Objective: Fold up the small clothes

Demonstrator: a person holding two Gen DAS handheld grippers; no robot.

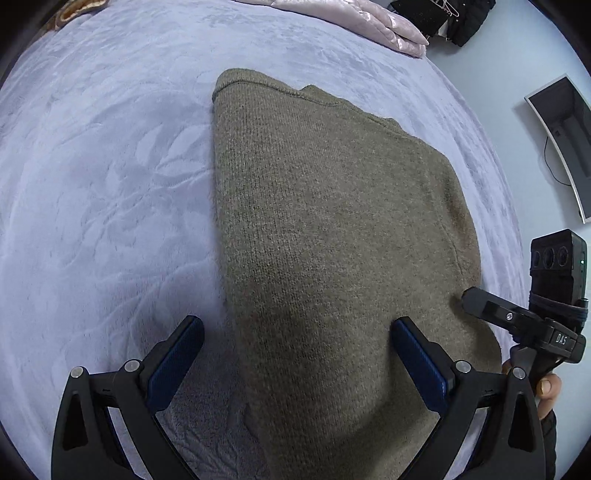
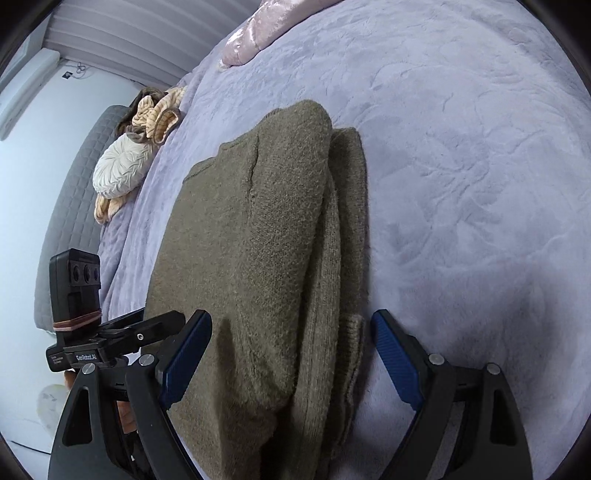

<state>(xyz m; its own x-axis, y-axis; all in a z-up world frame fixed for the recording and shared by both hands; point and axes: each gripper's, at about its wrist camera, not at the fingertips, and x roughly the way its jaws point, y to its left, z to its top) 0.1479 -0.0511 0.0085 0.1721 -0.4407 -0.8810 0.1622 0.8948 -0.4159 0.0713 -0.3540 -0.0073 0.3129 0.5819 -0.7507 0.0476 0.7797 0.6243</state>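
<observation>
Lying folded on the lilac bedspread (image 1: pixel 110 184) is the olive-brown knitted sweater (image 1: pixel 332 221), lengthwise, layers stacked along one edge. Left gripper (image 1: pixel 297 347) hangs over its near end, fingers spread wide, one blue pad above the blanket, the other above the knit, gripping nothing. Right gripper (image 2: pixel 291 343) is just as wide, straddling the sweater's layered side, empty too. Pink quilt (image 1: pixel 369 22) sits at the far edge, a cream cushion (image 2: pixel 122 166) and striped clothes (image 2: pixel 159 110) off to the side.
</observation>
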